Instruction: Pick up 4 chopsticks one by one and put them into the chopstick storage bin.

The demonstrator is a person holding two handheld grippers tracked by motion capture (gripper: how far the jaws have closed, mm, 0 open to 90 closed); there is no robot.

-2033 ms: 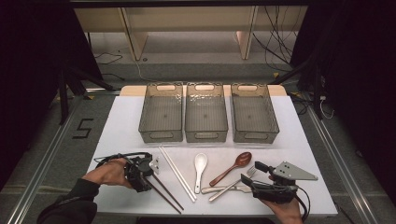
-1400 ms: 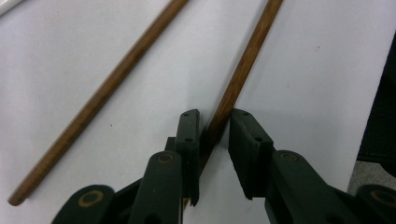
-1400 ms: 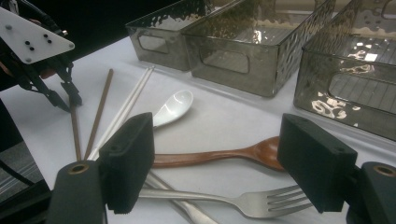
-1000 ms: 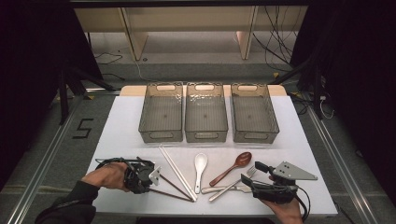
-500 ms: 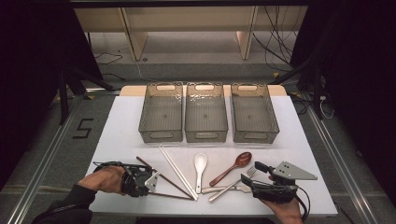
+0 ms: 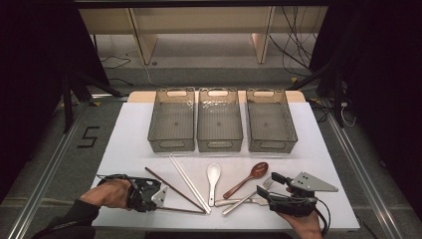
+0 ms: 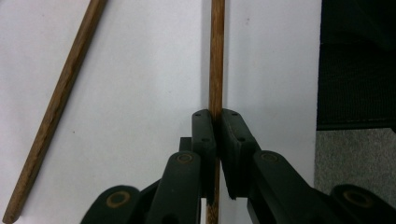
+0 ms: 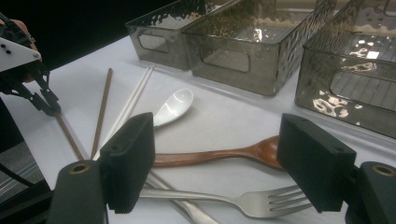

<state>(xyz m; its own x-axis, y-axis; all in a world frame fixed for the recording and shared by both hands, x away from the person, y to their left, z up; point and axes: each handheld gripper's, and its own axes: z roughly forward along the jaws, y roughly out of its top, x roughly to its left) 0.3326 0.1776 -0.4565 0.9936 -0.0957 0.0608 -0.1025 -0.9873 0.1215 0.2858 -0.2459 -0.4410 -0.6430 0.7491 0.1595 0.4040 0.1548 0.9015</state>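
My left gripper (image 6: 163,203) sits at the front left of the white table, shut on a brown chopstick (image 6: 186,210) that lies almost level along the front edge. In the left gripper view both jaws pinch this chopstick (image 7: 216,56), and a second brown chopstick (image 7: 56,112) lies loose to its left. That second chopstick (image 6: 171,188) runs diagonally on the table. My right gripper (image 6: 268,185) rests open at the front right. In its own view the open right gripper (image 8: 222,161) spans a wooden spoon (image 8: 219,156) and a metal fork (image 8: 243,200).
Three empty grey bins (image 6: 171,144) (image 6: 220,144) (image 6: 272,144) stand in a row at mid-table. A pair of white chopsticks (image 6: 189,183), a white spoon (image 6: 213,174), the wooden spoon (image 6: 249,178) and the fork (image 6: 249,196) lie between the grippers. The table's front edge is close.
The left hand slid slightly toward the front edge. One brown chopstick swung from diagonal to nearly level, now pinched in the left jaws. The right hand stayed still.
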